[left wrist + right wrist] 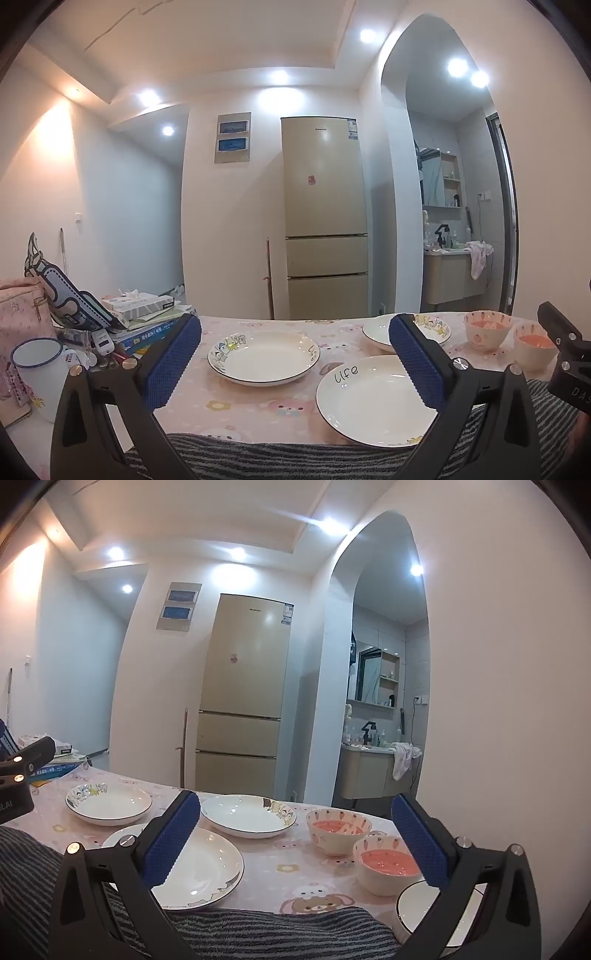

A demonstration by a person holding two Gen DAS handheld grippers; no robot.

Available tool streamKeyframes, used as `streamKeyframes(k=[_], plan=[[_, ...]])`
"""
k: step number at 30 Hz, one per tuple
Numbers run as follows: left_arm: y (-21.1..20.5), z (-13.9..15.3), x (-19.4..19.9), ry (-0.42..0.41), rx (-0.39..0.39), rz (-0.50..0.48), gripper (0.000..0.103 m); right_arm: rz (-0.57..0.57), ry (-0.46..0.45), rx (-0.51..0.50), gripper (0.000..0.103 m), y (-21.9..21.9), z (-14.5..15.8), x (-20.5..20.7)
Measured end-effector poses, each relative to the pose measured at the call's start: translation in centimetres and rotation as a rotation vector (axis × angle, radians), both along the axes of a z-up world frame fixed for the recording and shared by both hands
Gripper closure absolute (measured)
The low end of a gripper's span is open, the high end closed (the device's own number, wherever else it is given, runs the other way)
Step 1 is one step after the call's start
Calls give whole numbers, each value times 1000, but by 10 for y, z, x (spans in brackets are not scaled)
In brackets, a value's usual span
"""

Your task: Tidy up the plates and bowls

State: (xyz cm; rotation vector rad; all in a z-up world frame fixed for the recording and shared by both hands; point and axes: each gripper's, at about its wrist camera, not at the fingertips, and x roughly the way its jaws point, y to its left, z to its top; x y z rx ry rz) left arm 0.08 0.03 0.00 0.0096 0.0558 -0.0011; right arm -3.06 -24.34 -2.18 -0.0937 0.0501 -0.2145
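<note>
Three white plates lie on the pink cartoon tablecloth (236, 410): a far-left plate (264, 355) (109, 803), a near plate marked "life" (373, 400) (201, 867), and a far plate (376, 330) (248, 815). Two pink-lined bowls (338, 830) (388, 864) stand to the right, also in the left wrist view (487, 329) (535, 349). Another white dish (421, 904) sits at the near right. My left gripper (295, 339) is open and empty above the near table edge. My right gripper (295, 819) is open and empty, to the right of the left one.
Books, a tissue box (138, 303), a pink bag (22, 314) and a white enamel mug (38, 373) crowd the table's left end. A striped grey cloth (280, 454) lies along the near edge. A beige fridge (325, 221) and a bathroom archway stand beyond.
</note>
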Motion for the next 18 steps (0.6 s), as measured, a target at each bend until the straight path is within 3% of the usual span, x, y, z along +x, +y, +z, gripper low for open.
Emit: streamKeyframes(k=[4,10,14,18], plan=[[-2,1,3,12,17,-2,0,28,32,27,0,0,4,4],[5,1,4,20,-28,-11,0,34,-3,40,0,-8,-7,3],[6,2,-2,-10,-35,-28,0,25,-36,32,0,-4,-1,-10],[9,1,-6,-26,-41,-44,0,22,-5,20,0,0,-1,-6]])
